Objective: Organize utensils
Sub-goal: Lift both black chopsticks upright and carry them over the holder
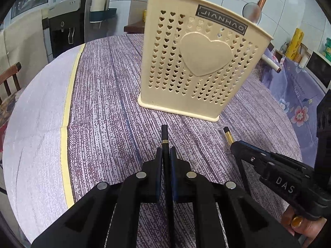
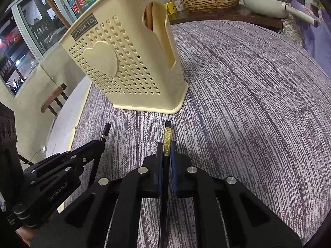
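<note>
Left gripper (image 1: 166, 152): I have its jaws clamped on a black chopstick (image 1: 164, 133), whose thin-gold-banded end pokes out past the fingertips.
Right gripper (image 2: 166, 146): I see it pinched on a second chopstick (image 2: 167, 136), this one with a long gold-patterned end.
Holder (image 1: 196, 62): cream plastic utensil holder with heart cut-outs stands upright on the table just beyond both tips.
Table (image 1: 107, 95): purple streaked cloth; both chopsticks are held above it, side by side, near the holder's base.
</note>
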Available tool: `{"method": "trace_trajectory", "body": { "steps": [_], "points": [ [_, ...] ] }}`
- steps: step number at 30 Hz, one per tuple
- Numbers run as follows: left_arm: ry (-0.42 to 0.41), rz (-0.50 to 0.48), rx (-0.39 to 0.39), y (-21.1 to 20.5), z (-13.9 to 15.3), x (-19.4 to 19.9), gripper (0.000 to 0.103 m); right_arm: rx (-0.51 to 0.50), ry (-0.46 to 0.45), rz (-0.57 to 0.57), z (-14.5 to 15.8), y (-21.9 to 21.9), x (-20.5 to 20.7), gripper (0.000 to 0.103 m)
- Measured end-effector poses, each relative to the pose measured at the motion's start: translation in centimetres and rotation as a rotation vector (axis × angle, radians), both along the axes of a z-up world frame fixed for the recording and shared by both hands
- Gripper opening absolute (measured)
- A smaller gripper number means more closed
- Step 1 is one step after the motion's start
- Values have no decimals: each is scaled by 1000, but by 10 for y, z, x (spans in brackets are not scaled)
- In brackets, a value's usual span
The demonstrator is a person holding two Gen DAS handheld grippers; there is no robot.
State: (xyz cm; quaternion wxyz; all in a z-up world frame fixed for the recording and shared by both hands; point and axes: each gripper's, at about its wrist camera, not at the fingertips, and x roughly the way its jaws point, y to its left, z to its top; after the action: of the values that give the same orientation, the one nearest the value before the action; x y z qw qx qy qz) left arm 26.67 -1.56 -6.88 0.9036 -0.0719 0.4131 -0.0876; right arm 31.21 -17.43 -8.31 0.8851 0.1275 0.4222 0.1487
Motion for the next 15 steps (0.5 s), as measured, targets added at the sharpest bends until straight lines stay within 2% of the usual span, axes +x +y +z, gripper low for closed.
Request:
{"method": "trace_trajectory", "body": {
  "steps": [10, 15],
  "points": [
    [-100, -25, -61, 4, 32, -18, 8, 108, -126, 47, 41, -12, -22, 8],
    [-174, -46, -97, 7, 60, -30, 8, 122, -245, 79, 75, -13, -40, 8]
  ]
}}
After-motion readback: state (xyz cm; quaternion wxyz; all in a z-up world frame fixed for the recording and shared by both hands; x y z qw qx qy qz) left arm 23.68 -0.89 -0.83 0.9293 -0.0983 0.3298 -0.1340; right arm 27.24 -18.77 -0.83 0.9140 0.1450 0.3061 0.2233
